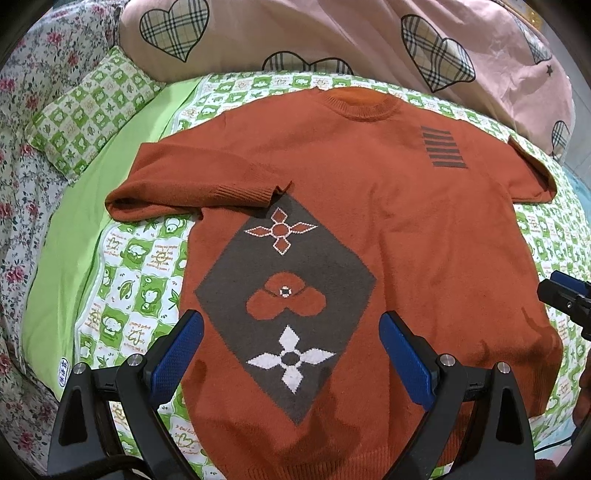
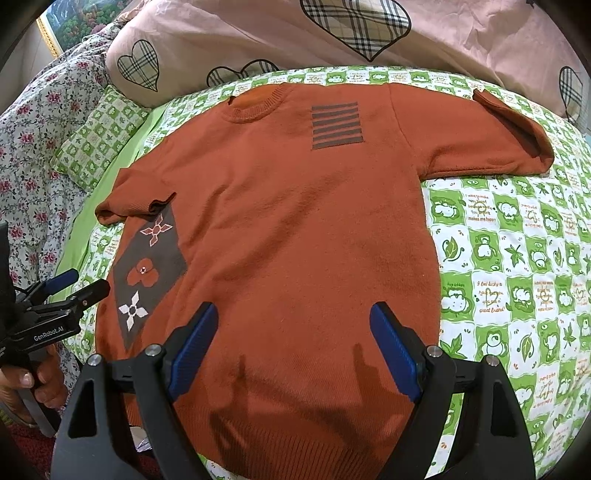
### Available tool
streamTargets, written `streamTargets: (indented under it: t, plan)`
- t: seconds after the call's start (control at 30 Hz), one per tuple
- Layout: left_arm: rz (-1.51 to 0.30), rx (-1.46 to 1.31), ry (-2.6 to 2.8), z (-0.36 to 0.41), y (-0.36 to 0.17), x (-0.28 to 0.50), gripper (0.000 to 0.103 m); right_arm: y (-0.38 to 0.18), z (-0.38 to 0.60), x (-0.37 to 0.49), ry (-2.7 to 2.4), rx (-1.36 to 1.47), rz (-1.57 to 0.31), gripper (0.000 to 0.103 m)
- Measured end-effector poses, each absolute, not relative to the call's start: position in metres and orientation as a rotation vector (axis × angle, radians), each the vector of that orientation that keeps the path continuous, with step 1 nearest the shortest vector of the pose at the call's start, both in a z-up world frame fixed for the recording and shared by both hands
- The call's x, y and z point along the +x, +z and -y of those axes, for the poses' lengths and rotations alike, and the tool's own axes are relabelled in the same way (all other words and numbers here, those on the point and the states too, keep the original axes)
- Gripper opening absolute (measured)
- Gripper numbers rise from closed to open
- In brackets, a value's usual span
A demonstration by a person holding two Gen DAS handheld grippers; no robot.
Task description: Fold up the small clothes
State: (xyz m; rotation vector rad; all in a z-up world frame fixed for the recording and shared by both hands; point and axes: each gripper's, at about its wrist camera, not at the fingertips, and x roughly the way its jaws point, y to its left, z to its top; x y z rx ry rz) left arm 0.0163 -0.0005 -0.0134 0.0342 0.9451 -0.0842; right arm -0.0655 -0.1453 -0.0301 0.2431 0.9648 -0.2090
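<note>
one rust-orange knit sweater (image 1: 388, 221) lies spread flat, front up, on a bed covered by a green-and-white checked sheet (image 2: 517, 258), its ribbed collar (image 1: 364, 105) pointing away from the cameras toward a pink quilt printed with plaid hearts (image 1: 332, 33). two hand-held grippers hover over the sweater's hem end: the left gripper (image 1: 291, 354) above the grey diamond panel (image 1: 284, 295), the right gripper (image 2: 291, 343) above the plain orange body beside that panel. both sets of jaws stand wide apart, holding nothing. the sleeve on the diamond panel's side (image 1: 192, 188) is already turned in over the body, its cuff touching the panel's top corner; the other sleeve (image 2: 491, 144) lies stretched out on the sheet, well apart from the panel. by the look of it, folding has barely begun, and the next move would call for pinching that outstretched sleeve, or the hem, and carrying it across the body without dragging the knit. also in view: one small checked pillow (image 1: 92, 110) beyond the folded sleeve and one floral cover (image 1: 22, 184) past it.
</note>
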Motion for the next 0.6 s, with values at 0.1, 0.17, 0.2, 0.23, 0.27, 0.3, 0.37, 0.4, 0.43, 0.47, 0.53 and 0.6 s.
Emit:
streamTargets:
  t: [0.1, 0.17, 0.2, 0.23, 0.27, 0.3, 0.37, 0.4, 0.43, 0.47, 0.53, 0.6]
  plan:
    - [-0.955, 0.022, -0.085, -0.002, -0.014, 0.022, 0.096, -0.030, 0.152, -0.064, -0.221, 0.249, -0.956, 0.084]
    - [-0.958, 0.015, -0.086, -0.003, -0.013, 0.026, 0.096, -0.028, 0.158, -0.063, -0.235, 0.248, -0.943, 0.084]
    - [-0.960, 0.014, -0.087, -0.003, -0.013, 0.028, 0.096, -0.028, 0.162, -0.063, -0.235, 0.266, -0.933, 0.084]
    - [-0.964, 0.015, -0.086, -0.003, -0.012, 0.032, 0.096, -0.028, 0.166, -0.063, -0.241, 0.273, -0.931, 0.084]
    - [-0.961, 0.020, -0.083, -0.003, -0.012, 0.034, 0.096, -0.028, 0.169, -0.062, -0.247, 0.277, -0.931, 0.084]
    - [-0.958, 0.027, -0.080, -0.003, -0.012, 0.036, 0.096, -0.027, 0.173, -0.062, -0.251, 0.287, -0.921, 0.084]
    - [-0.958, 0.027, -0.087, -0.001, -0.011, 0.043, 0.096, -0.025, 0.182, -0.063, -0.259, 0.304, -0.892, 0.084]
    - [-0.955, 0.031, -0.088, 0.000, -0.011, 0.046, 0.096, -0.025, 0.187, -0.062, -0.267, 0.312, -0.887, 0.084]
    - [-0.955, 0.034, -0.090, 0.001, -0.010, 0.049, 0.096, -0.023, 0.193, -0.062, -0.274, 0.319, -0.879, 0.084]
    - [-0.956, 0.034, -0.094, 0.002, -0.010, 0.053, 0.096, -0.022, 0.199, -0.061, -0.274, 0.331, -0.860, 0.084]
    - [-0.959, 0.033, -0.097, 0.004, -0.009, 0.062, 0.096, -0.017, 0.217, -0.059, -0.311, 0.334, -0.859, 0.084]
    - [-0.964, 0.023, -0.104, 0.005, -0.009, 0.072, 0.096, -0.012, 0.238, -0.057, -0.341, 0.354, -0.832, 0.084]
